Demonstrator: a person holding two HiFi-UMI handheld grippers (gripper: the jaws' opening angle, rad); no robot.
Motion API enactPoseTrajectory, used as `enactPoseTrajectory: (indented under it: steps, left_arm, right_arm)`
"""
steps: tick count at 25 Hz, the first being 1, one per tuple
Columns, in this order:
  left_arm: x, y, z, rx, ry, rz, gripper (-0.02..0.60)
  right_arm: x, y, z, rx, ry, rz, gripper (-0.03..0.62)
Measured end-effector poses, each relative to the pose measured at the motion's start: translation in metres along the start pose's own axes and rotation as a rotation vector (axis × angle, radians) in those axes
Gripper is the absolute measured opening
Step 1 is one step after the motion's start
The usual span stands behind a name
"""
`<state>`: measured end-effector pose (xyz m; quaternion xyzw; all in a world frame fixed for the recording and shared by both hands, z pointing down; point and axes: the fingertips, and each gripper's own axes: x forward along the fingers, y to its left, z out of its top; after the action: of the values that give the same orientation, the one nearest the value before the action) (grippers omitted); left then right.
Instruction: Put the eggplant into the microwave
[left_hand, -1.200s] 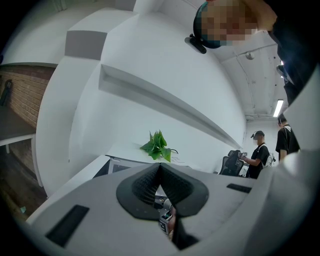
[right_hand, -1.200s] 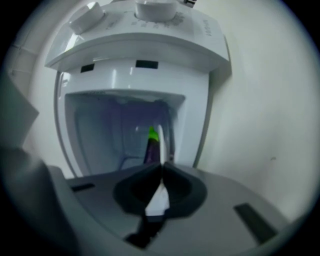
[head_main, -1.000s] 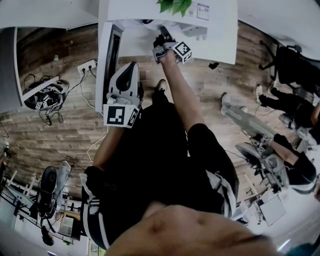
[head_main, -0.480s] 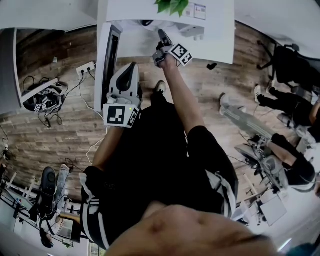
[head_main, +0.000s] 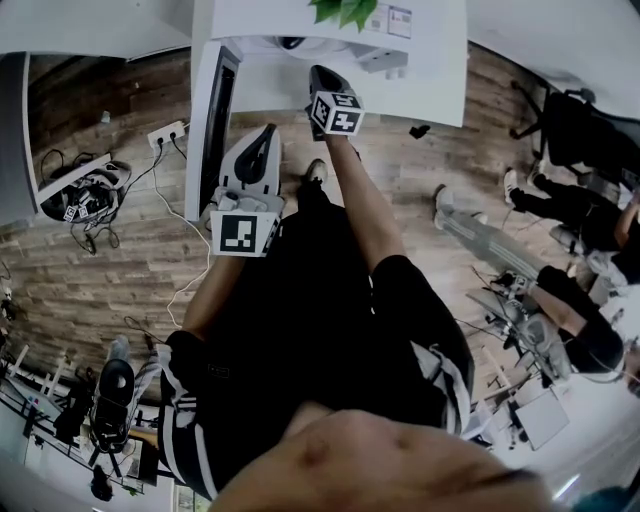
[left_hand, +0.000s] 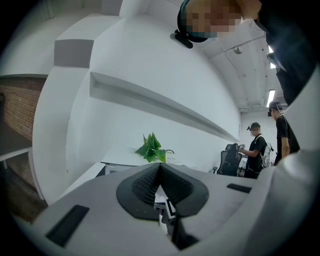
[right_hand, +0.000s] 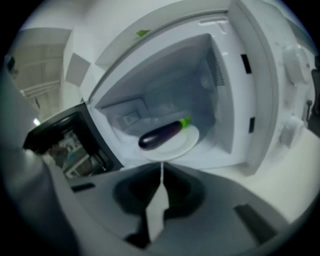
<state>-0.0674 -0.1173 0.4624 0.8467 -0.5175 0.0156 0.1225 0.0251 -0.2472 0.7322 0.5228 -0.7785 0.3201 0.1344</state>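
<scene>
Head view looks down past a person in black clothes onto a brown wood-plank floor, with a long white table across the top of the scene. On that table stands a boxy white microwave, best seen in the right gripper view. Its dark-windowed door is swung wide to the left, so the pale cavity lies open. A leafy green plant sits further back on the table top against the white wall. The left gripper, a grey and white tool with a marker cube, is held just beside the edge of the open door, apart from the oven's mouth. Its black ribbed jaws are pressed together with nothing between them. The right gripper reaches forward over the table edge and points into the cavity from just outside. Its jaws have just been closing and now meet tip to tip, empty. Inside the microwave a round white plate rests on the cavity floor. The glossy dark-purple eggplant lies on that plate on its side, its green stem end pointing right toward the inner wall, clear of both grippers.
</scene>
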Motion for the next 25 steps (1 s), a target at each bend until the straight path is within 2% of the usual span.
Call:
enactPoseTrajectory:
  steps: [6,25]
  left_arm:
    - [-0.002,0.004,-0.007,-0.013,0.017,0.009,0.032]
    - [-0.002,0.018,-0.012,-0.043,0.03,0.033,0.032]
  right_arm:
    - [0.013,0.003,-0.003,-0.102,0.057,-0.053,0.037]
    - [0.036,0.001,0.015,-0.074,0.054,-0.07,0.037]
